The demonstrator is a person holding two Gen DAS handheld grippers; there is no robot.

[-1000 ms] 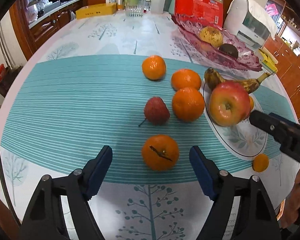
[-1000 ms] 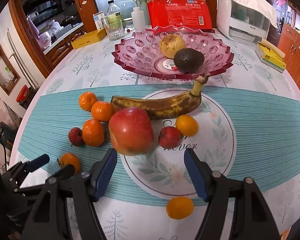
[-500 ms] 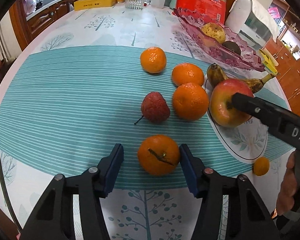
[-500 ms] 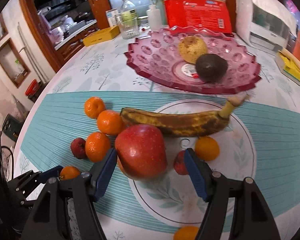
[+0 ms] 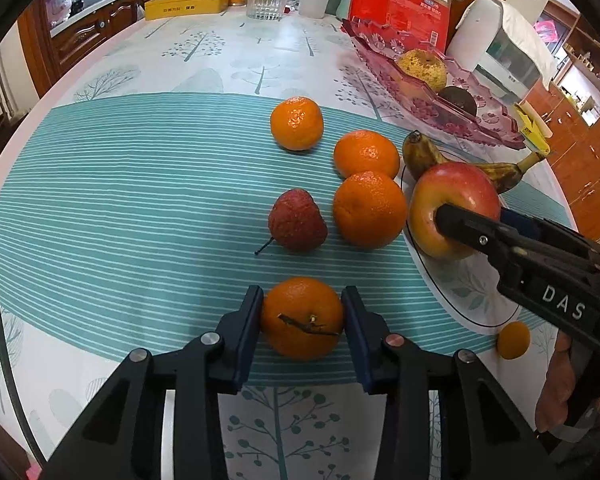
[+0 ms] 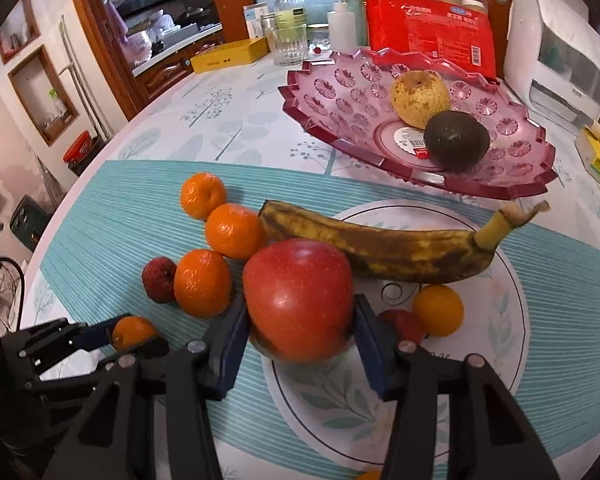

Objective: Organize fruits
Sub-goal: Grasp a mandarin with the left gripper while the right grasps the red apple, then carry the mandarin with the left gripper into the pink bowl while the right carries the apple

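Note:
My left gripper (image 5: 302, 318) is shut on a mandarin with a dry stem (image 5: 302, 312) on the teal cloth; it also shows in the right wrist view (image 6: 130, 332). My right gripper (image 6: 300, 334) is shut on a large red apple (image 6: 296, 296) at the edge of the white plate (image 6: 496, 320); the apple also shows in the left wrist view (image 5: 456, 196). Three more mandarins (image 5: 296, 122) (image 5: 366, 152) (image 5: 368, 208) and a small red fruit (image 5: 296, 220) lie on the cloth. A brown banana (image 6: 384, 244) lies across the plate.
A pink glass bowl (image 6: 340, 92) behind the plate holds a yellow pear (image 6: 420, 98) and a dark avocado (image 6: 456, 140). A small orange fruit (image 6: 438, 310) and a small red one lie on the plate. Another small orange fruit (image 5: 512, 340) lies beside the plate. Bottles, a red pack and a white appliance stand at the back.
Both grippers moved forward and closed. The left went from open around the mandarin to shut on it. The right closed on the red apple.

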